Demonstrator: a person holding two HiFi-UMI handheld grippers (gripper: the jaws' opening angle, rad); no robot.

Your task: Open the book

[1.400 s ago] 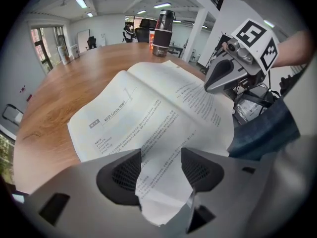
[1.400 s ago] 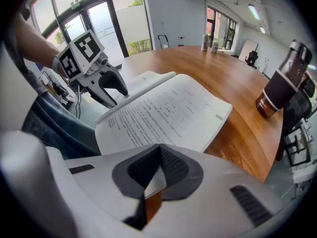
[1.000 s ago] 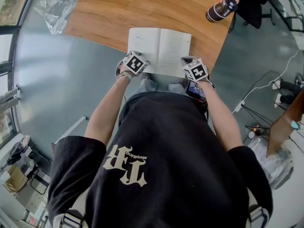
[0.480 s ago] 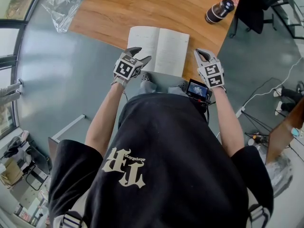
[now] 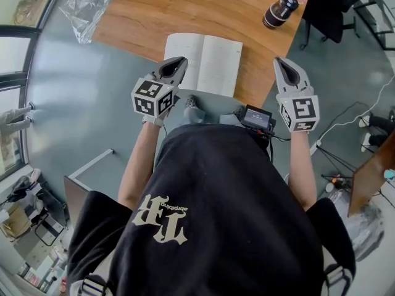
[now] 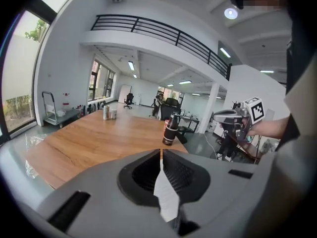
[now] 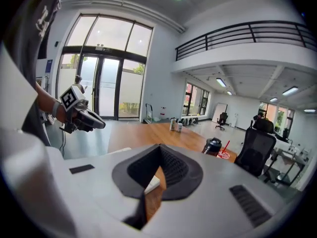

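Both empty, the left gripper [image 5: 179, 62], its jaws having just been closing on nothing, and the pressed-together right gripper [image 5: 281, 63] are hovering near the book [image 5: 213, 63] lying open on the bench [image 5: 185, 11], so the task is looking done and calling for no further move.

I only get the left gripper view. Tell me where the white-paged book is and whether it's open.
Observer: In the head view the white-paged book lies open and flat on the wooden table, at its near edge.
Operator: Report the right tongs.
Observer: The right gripper shows its tongs shut in its own view, nothing between them.
Operator: Say whether either gripper touches the book.
Observer: Neither; both hang above the table, either side of the book. The left gripper has just been closing its tongs, empty.
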